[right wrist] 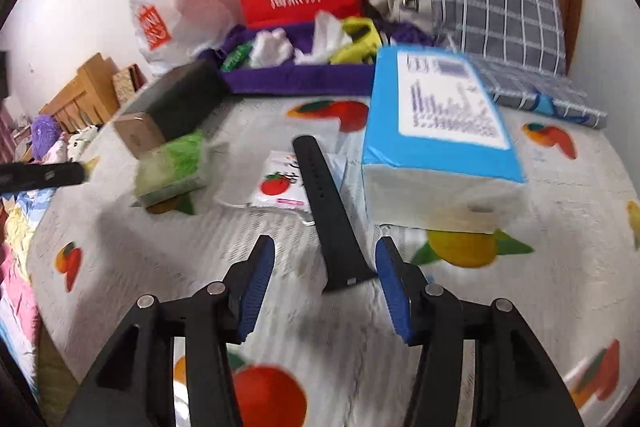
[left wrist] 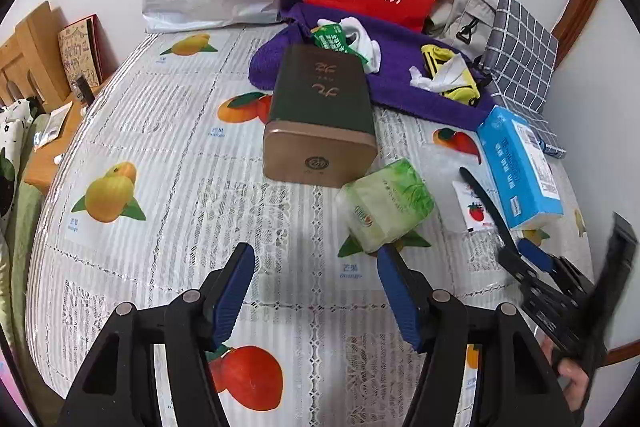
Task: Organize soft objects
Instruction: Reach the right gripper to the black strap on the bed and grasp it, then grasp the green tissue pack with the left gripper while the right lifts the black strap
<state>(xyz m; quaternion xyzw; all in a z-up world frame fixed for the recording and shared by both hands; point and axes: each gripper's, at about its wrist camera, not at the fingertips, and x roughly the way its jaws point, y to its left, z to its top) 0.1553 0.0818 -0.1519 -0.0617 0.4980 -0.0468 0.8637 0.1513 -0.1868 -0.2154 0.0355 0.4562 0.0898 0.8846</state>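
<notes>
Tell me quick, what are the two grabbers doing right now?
Left gripper: open, holding nothing.
Right gripper: open, with the black strap between its fingers, not squeezed.

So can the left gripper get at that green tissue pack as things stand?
Probably yes. The left gripper is open and empty, and the green tissue pack lies just ahead of its right finger on bare tablecloth. The tin box sits close behind the pack, but nothing blocks the near side.
</notes>
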